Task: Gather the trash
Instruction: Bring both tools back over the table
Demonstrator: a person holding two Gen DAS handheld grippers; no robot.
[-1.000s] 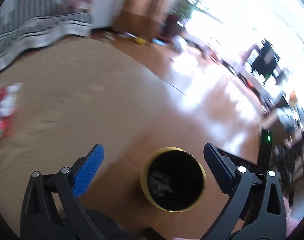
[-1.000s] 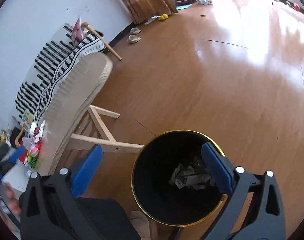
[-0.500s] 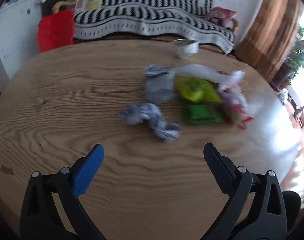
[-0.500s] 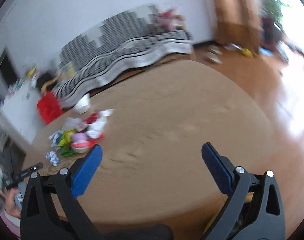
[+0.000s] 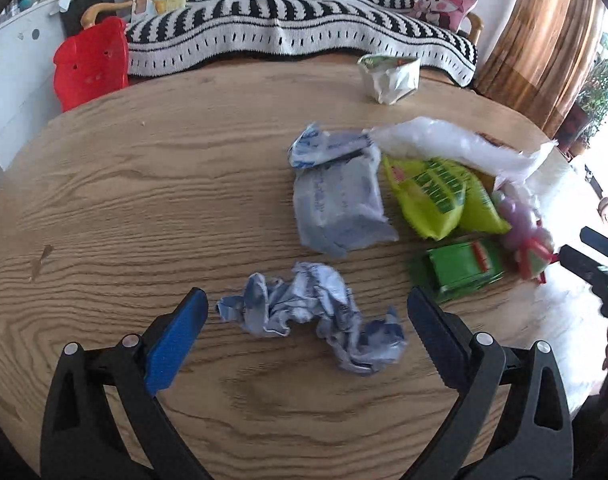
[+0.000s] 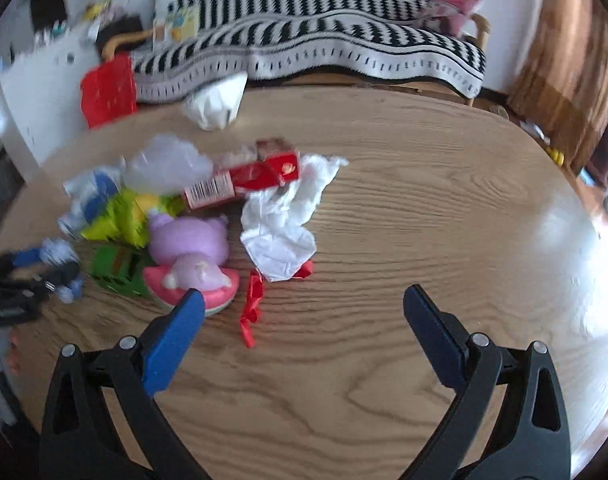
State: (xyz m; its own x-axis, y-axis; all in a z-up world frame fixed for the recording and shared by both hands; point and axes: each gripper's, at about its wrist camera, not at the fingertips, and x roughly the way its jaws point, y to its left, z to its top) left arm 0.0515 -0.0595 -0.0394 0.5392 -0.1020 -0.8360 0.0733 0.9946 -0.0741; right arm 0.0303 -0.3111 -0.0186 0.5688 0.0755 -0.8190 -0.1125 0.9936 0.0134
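Wooden table (image 5: 152, 184), left gripper (image 5: 304, 312) fingers spread around crumpled wrapper (image 5: 315, 312), right gripper (image 6: 304, 312) released

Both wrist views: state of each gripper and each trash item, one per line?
left gripper: jaws open, straddling the crumpled wrapper, not closed on it
right gripper: jaws open, empty
crumpled wrapper: balled up, on the table
grey-blue pouch: flattened
yellow-green bag: lying crumpled
white tissue: crumpled
red carton: on its side

Background items, non-task.
Striped blanket (image 5: 296, 32) on sofa behind table (image 5: 124, 200); red chair (image 5: 90, 62) left; curtain (image 5: 543, 36) right.
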